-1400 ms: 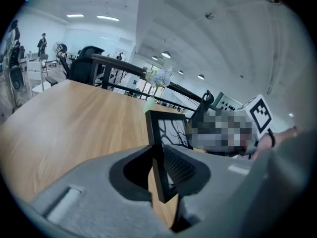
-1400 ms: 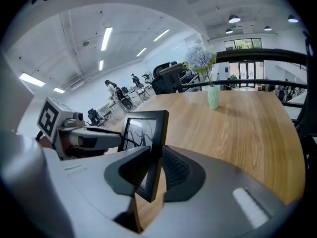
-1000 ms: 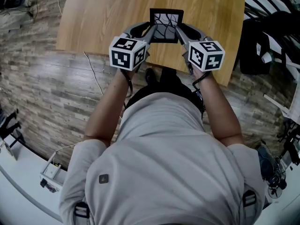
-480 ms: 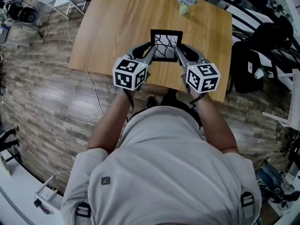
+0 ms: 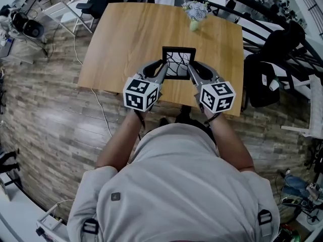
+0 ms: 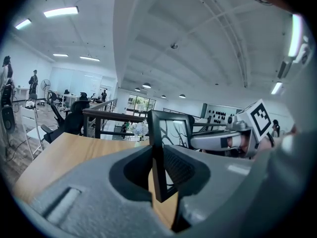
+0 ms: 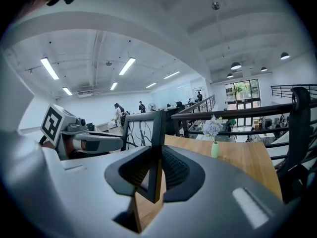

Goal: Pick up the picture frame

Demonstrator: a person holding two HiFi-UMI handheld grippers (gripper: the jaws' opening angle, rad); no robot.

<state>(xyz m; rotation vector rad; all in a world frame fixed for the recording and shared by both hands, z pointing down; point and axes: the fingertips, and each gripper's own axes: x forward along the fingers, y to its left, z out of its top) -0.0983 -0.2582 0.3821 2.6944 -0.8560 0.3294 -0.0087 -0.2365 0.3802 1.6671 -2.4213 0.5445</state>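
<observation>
Over the counter, head view: the picture frame (image 5: 178, 62) is held clear of the wooden counter (image 5: 121, 39). It has a black border and a pale picture with dark branching lines, which faces up toward the camera.
Left gripper, head view: the left gripper (image 5: 162, 68) meets the frame's edge at 8 o'clock. Its left marker cube (image 5: 141, 93) sits nearer the person (image 5: 171, 185).
Right gripper, head view: the right gripper (image 5: 194, 69) meets the frame's edge at 4 o'clock, with the right marker cube (image 5: 217, 96) behind it.
Surroundings, head view: a vase of flowers (image 5: 194, 13) stands on the counter at 12 o'clock from the frame, well apart from it. Plank floor (image 5: 45, 115) lies at 9 o'clock.
Grip, left gripper view: both jaws are clamped on the frame's thin black edge near a lower corner, with the pads pressing on either face. The corner pokes out below the jaws, with wood showing beyond it.
Beyond, left gripper view: the right gripper reaches in at 3 o'clock. A dark railing (image 6: 99, 115) runs behind the counter at 9 o'clock.
Grip, right gripper view: the jaws are closed on the frame's opposite edge, also close to a lower corner. The frame stands nearly upright between them.
Beyond, right gripper view: the left gripper lies at 9 o'clock and the vase of flowers at 2 o'clock on the counter.
</observation>
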